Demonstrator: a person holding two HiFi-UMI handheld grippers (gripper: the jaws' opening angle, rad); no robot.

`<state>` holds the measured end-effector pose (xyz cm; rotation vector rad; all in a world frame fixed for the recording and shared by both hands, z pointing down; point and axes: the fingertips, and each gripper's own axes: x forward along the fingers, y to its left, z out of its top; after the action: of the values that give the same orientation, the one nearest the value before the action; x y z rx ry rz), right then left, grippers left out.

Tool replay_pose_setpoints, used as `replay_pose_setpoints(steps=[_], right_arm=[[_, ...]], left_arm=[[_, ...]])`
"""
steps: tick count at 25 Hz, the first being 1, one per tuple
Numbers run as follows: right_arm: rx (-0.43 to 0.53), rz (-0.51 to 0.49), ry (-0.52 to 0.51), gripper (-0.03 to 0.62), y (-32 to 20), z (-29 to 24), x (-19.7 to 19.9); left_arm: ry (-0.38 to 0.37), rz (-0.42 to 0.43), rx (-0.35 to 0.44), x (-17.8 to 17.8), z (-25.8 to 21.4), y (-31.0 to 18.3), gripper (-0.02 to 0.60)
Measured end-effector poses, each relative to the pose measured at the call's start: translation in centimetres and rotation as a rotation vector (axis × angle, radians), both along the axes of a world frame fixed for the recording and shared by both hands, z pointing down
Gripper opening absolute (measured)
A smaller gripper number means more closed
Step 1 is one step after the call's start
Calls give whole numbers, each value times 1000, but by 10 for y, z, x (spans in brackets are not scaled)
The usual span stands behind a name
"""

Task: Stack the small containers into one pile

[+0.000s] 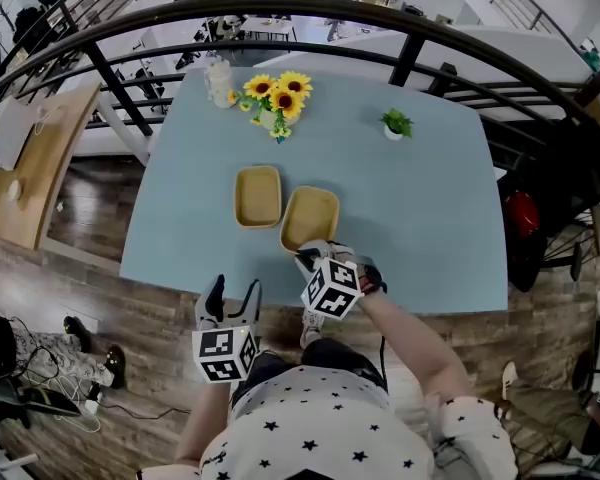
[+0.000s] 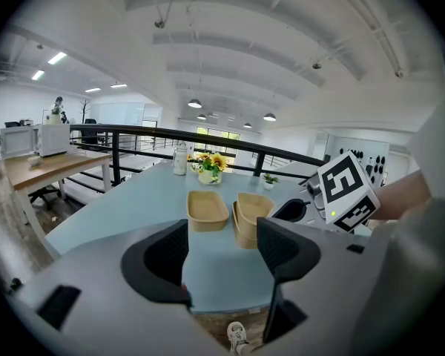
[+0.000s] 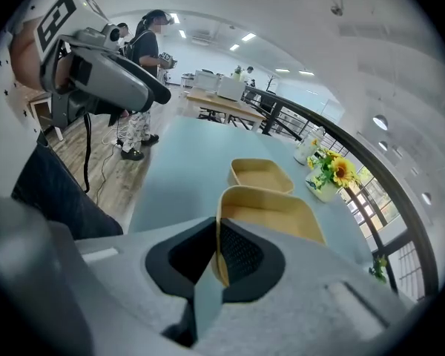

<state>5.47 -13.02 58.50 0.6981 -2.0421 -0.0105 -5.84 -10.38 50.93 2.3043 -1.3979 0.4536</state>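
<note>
head: overhead, steeply down | gripper views: low, near table (image 1: 430,188) edge | shared: 2 containers (image 1: 258,196) (image 1: 310,218)

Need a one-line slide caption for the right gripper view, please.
Right tool shut on the near rim of a tan container, second container and sunflowers beyond on the blue table.

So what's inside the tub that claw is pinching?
Just one jaw of the right claw; otherwise the tan rectangular paper tub looks empty. The claw covers its near bottom.

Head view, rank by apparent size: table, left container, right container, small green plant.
1. table
2. left container and right container: look alike, not ranked
3. small green plant
</note>
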Motion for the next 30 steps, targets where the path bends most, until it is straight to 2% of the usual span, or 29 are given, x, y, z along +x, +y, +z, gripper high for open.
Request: replay_pose_setpoints(steps=[19, 30], right_arm=[[-8, -46, 3, 21, -5, 5, 8], [-49, -53, 18, 21, 6, 19, 10]], left_arm=[[5, 12, -3, 4, 3, -11, 285], [3, 14, -10, 2, 4, -13, 285]])
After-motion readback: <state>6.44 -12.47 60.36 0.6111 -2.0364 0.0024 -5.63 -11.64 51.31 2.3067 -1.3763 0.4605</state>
